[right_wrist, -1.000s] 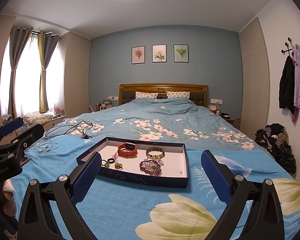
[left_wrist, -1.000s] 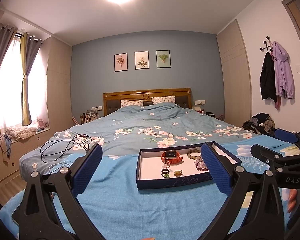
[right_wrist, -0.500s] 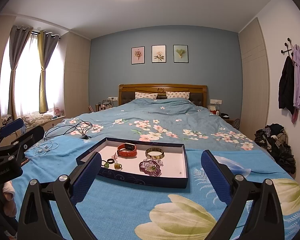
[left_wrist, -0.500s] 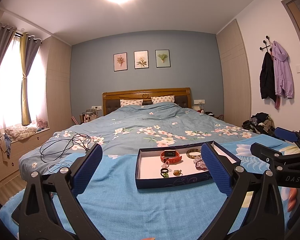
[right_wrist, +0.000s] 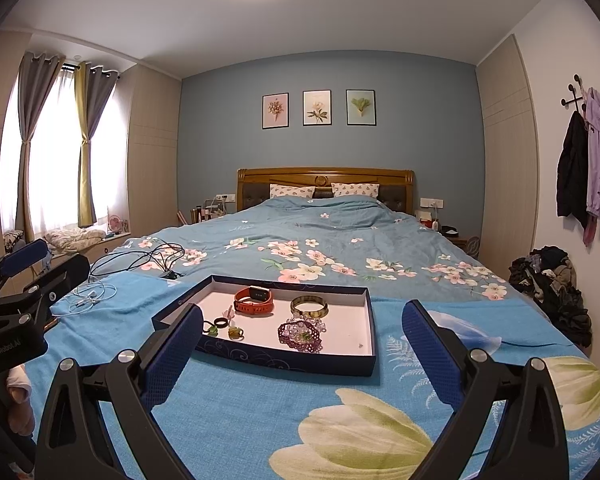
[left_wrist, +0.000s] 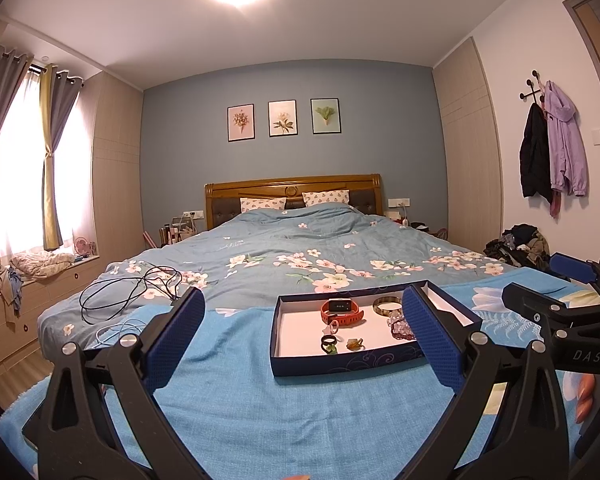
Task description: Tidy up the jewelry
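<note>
Tray (right_wrist: 260,354) slightly nearer on bed (right_wrist: 340,248)

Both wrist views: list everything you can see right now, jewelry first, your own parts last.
box lid tray: 1, navy with white floor, on the bed's foot end
watch: 1, orange-red strap, tray rear
bangle: 1, gold-green, right of the watch
beaded bracelet: 1, purple, tray front
rings: about 3 plus a pale pink trinket, black, green, amber, tray left
blanket: 1, bright blue with a big flower, under the tray
duvet: 1, blue floral, behind
cables: black tangle and a white one, bed's left edge
framed prints: 3, blue wall
jackets: black and lilac, wall hook
clothes pile: 1, dark, floor right
left gripper: open, empty
right gripper: open, empty
</note>
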`<action>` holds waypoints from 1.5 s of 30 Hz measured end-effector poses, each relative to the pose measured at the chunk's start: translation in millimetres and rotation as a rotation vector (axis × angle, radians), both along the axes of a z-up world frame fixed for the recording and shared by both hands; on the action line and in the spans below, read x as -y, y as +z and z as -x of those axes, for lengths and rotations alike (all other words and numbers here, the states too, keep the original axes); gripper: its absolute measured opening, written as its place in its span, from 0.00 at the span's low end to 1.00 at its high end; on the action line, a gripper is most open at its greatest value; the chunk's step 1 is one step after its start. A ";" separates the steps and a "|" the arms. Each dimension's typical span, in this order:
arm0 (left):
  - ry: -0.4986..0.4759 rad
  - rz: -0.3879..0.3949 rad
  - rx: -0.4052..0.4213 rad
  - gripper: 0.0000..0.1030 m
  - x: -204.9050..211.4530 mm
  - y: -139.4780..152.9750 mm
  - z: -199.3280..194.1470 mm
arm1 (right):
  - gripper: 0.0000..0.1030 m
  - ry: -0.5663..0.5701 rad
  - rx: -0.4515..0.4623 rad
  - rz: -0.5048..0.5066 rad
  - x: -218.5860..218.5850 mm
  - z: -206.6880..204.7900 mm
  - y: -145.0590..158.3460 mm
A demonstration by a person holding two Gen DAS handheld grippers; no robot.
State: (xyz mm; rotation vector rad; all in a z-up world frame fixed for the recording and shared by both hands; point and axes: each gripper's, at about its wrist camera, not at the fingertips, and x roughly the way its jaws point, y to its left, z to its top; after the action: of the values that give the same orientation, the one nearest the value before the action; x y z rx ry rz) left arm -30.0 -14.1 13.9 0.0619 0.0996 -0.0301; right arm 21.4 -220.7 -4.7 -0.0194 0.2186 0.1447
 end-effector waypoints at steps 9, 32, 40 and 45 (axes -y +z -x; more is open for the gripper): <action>0.000 0.000 -0.001 0.94 0.2 -1.9 0.6 | 0.93 0.000 0.000 0.001 -0.8 0.6 0.1; 0.001 0.000 -0.008 0.94 -1.0 -3.1 -0.2 | 0.93 0.000 0.000 0.000 -0.7 1.6 -0.5; 0.006 -0.001 -0.014 0.94 -1.8 -4.8 -2.1 | 0.93 0.000 -0.004 -0.002 -0.9 0.4 -1.3; 0.009 0.000 -0.019 0.94 -2.0 -5.1 -1.2 | 0.93 0.000 -0.004 -0.002 -0.3 0.2 -1.3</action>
State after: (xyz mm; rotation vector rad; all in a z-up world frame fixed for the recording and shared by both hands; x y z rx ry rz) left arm -28.9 -12.1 8.8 0.0614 0.1191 -0.0218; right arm 21.2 -220.4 -6.0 -0.0174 0.2230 0.1452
